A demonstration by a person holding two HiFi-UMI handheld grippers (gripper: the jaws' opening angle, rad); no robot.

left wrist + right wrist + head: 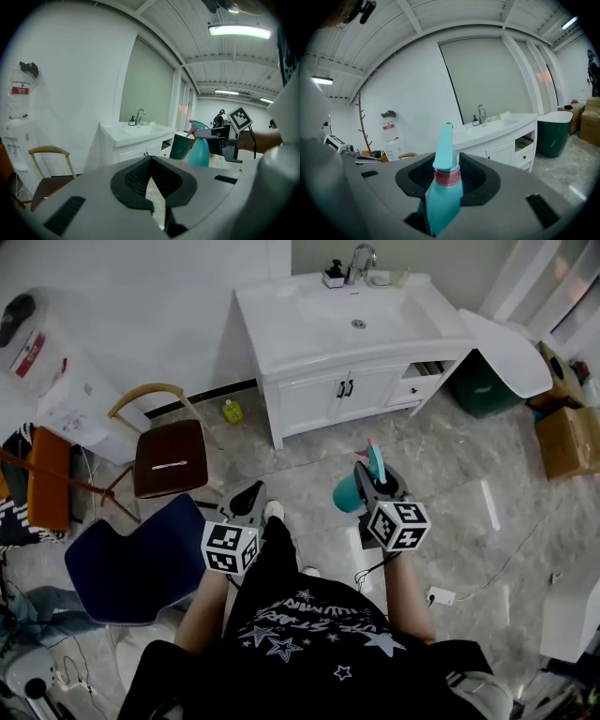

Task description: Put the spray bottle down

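R gripper (449,174): was found clamped on spray bottle (443,192), neck held btwn jaws, upright | L gripper (150,174): jaws were found closed, bottle apart.

White vanity (347,343) stands on grey marble floor (469,493).

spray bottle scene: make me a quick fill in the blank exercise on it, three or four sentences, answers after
1. The spray bottle stands between the jaws of the ___ gripper.
2. The band round its neck is ___.
3. The left gripper holds ___ between its jaws.
4. In the head view, the chair with the brown seat stands to the ___ of the white sink cabinet.

Missing words: right; pink; nothing; left
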